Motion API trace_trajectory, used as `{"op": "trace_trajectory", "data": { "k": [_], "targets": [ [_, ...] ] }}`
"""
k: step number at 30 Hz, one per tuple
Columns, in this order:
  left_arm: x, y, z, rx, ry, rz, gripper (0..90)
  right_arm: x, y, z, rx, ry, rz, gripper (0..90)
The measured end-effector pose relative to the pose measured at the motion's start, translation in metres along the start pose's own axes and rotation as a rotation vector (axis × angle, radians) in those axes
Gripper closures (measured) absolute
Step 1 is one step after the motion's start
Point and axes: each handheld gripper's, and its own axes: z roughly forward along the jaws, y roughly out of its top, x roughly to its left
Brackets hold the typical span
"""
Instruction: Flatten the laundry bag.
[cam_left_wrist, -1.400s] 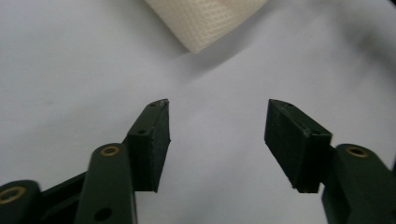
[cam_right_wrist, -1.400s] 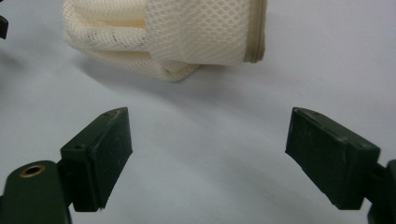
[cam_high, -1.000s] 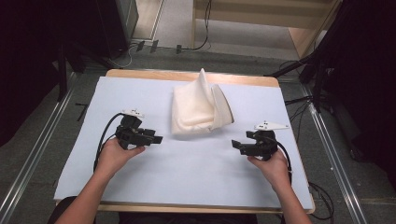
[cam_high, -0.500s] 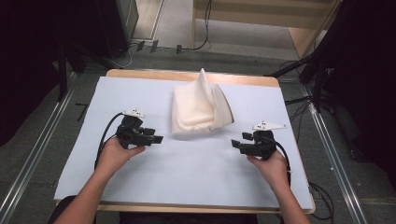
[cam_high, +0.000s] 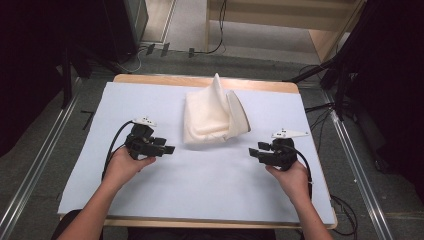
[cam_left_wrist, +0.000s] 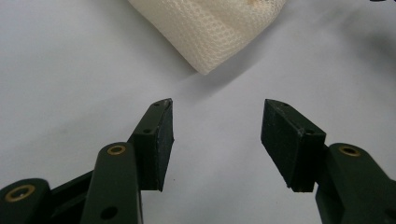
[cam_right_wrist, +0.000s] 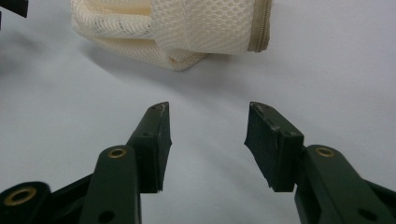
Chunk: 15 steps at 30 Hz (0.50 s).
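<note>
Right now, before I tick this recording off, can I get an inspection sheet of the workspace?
Surface: pale sheet over a wooden table, flat.
Job's things: cream mesh bag, crumpled, one corner standing up, zipper edge seen in the right gripper view.
Clutter: nothing seen.
Grippers: left hand-held gripper open, nothing between its jaws; right hand-held gripper open, its jaws have just been closing on nothing; both short of the bag.
Cables: black cable loops from the left one.
Surroundings: grey floor, metal rails, wooden furniture behind.

bare mat (cam_high: 210, 175) between tongs, mesh bag (cam_high: 212, 117) ahead
</note>
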Motion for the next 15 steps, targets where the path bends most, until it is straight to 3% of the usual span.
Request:
{"op": "trace_trajectory", "data": {
  "k": [7,15],
  "targets": [
    [0.001,0.0,-0.003,-0.013,0.0,-0.01,44.7,-0.003,0.007,0.0,-0.003,-0.01,0.009,66.3],
    [0.001,-0.002,-0.006,-0.006,0.008,-0.017,44.7,-0.02,0.026,0.003,-0.002,-0.023,0.038,87.8]
  ]
}}
